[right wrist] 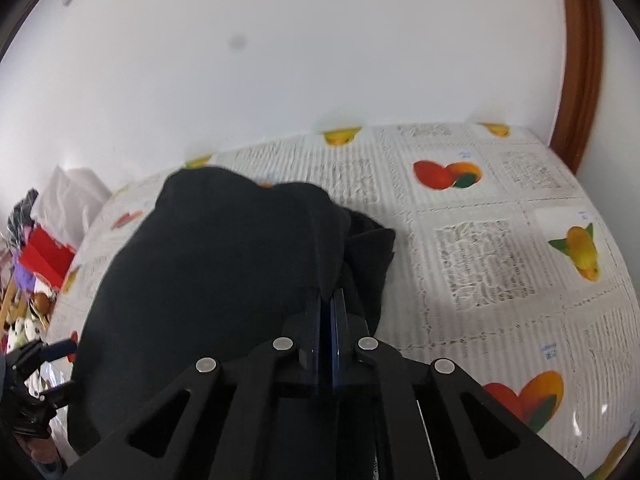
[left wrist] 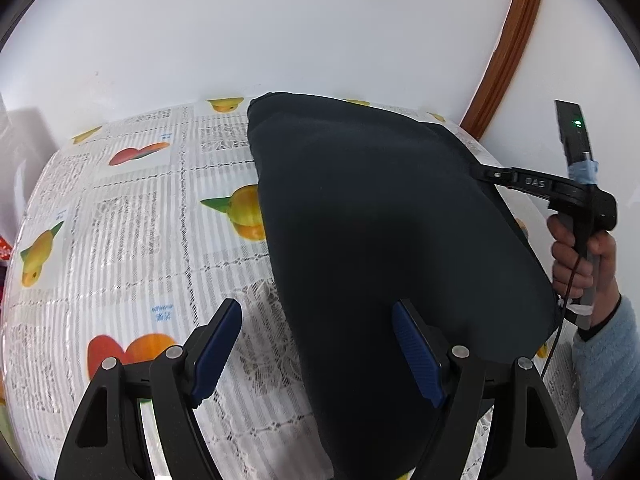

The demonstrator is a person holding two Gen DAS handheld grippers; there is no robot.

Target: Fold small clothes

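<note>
Right fingers (right wrist: 330, 320) pinch garment (right wrist: 208, 280) edge.

Both views are bright with soft, even daylight that washes the white wall (left wrist: 280, 32) nearly blank. The dark cloth (left wrist: 380, 220) reads almost flat black, its folds barely visible. It throws a soft shadow on the tablecloth (right wrist: 480, 248) beside it in the right wrist view. Small glints of glare sit on the tablecloth's glossy surface near the lower right. Fisheye distortion bows the desk edge and the wooden frame (left wrist: 508, 48), with black vignette at the corners. The right view is slightly motion-blurred
</note>
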